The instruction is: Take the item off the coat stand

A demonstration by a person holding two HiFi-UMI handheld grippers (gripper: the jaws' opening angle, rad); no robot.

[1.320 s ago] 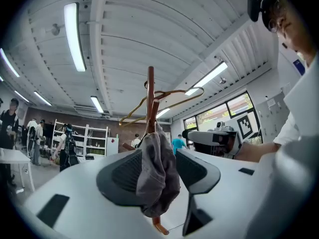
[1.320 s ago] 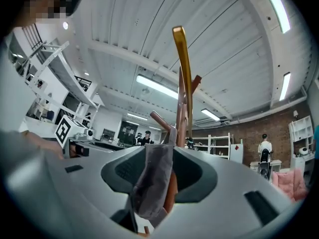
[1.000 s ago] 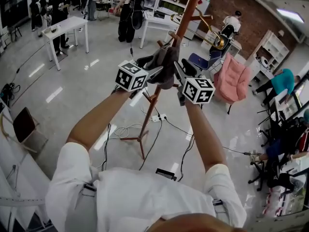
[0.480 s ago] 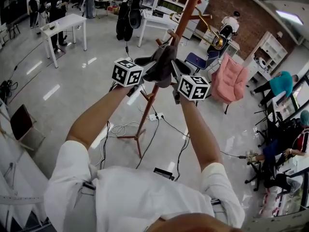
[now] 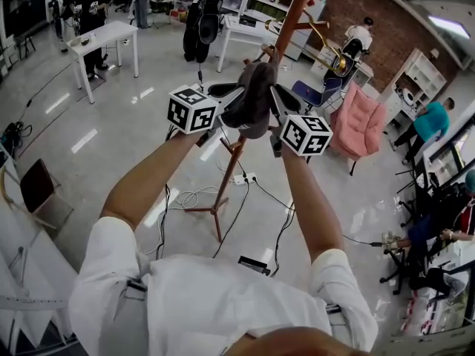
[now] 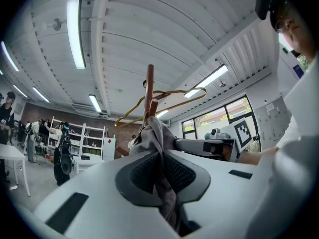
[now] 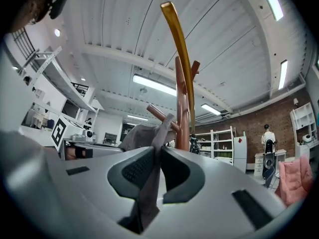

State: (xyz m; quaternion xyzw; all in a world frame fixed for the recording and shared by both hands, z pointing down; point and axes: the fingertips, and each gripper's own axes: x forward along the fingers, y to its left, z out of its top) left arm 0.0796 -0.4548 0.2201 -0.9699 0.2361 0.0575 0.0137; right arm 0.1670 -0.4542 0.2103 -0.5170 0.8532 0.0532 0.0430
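Pinches a fold of the grey cloth [image 6: 153, 133] in the left tool [image 6: 160, 156], closing the jaws to a narrow gap with the fabric pressed between the pads. Does likewise with the right tool [image 7: 158, 156] on the cloth's opposite side, closing on another fold. Holds both tools raised and facing each other, with the cloth bunched between them. Has the cloth draped over a peg [image 7: 154, 111] of the wooden coat stand [image 5: 292, 21], right against the reddish-brown pole. Carries a gold-coloured hanger [image 7: 181, 49] higher up the pole. Stands on the glossy floor [image 5: 111, 124] among loose cables [image 5: 189, 199].
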